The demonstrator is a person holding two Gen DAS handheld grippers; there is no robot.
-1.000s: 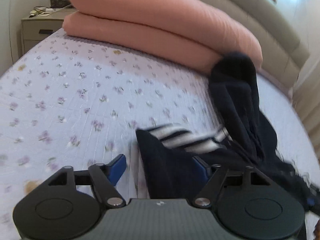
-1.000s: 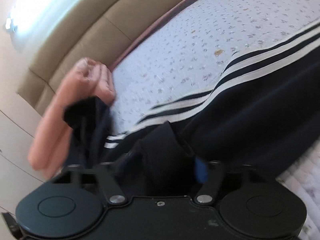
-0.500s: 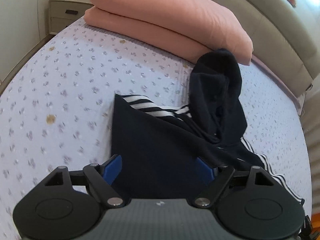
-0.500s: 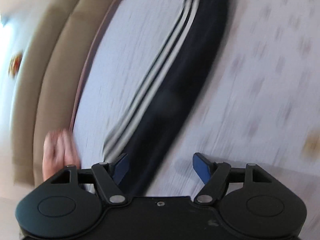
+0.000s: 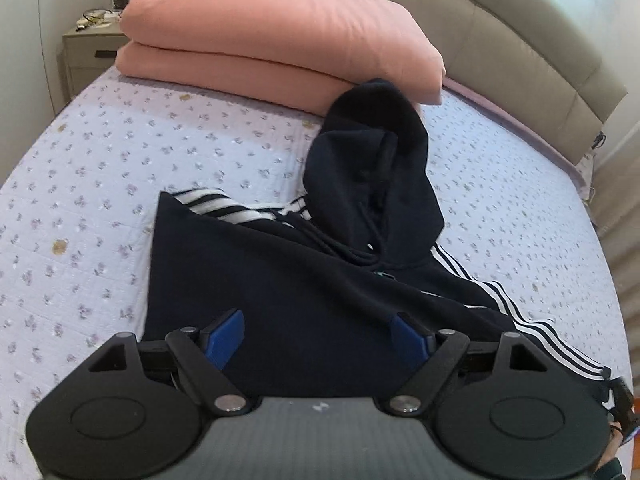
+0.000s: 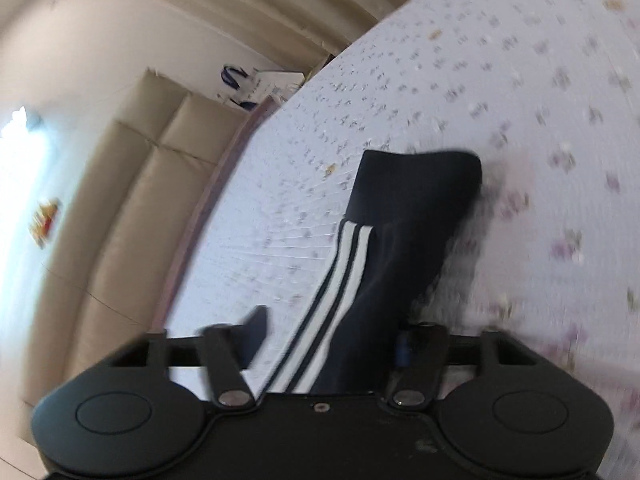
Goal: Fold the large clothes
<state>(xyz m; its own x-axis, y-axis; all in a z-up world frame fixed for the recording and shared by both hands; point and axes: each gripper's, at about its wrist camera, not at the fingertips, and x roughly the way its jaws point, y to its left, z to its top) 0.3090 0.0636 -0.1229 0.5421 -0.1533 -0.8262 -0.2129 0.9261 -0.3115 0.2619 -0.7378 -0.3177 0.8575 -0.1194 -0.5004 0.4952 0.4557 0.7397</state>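
A dark navy hoodie point(image 5: 288, 280) with white sleeve stripes lies on the floral bedsheet point(image 5: 100, 184). Its hood point(image 5: 372, 152) lies towards the pillows, and one sleeve point(image 5: 532, 328) stretches out to the right. My left gripper point(image 5: 316, 332) is open above the hoodie's body, holding nothing. In the right wrist view the striped sleeve point(image 6: 384, 256) with its cuff point(image 6: 420, 176) runs between the spread fingers of my right gripper point(image 6: 328, 340), which is open; the image is blurred.
Two stacked pink pillows point(image 5: 280, 48) lie against the beige padded headboard point(image 5: 520, 32). A nightstand point(image 5: 88, 52) stands at the far left. The bed's right edge point(image 5: 576, 168) shows, with the headboard point(image 6: 132, 184) and wall in the right wrist view.
Both grippers let go of the hoodie and opened. The left pulled back, so more of the garment shows. The right swung along the sleeve towards the cuff.
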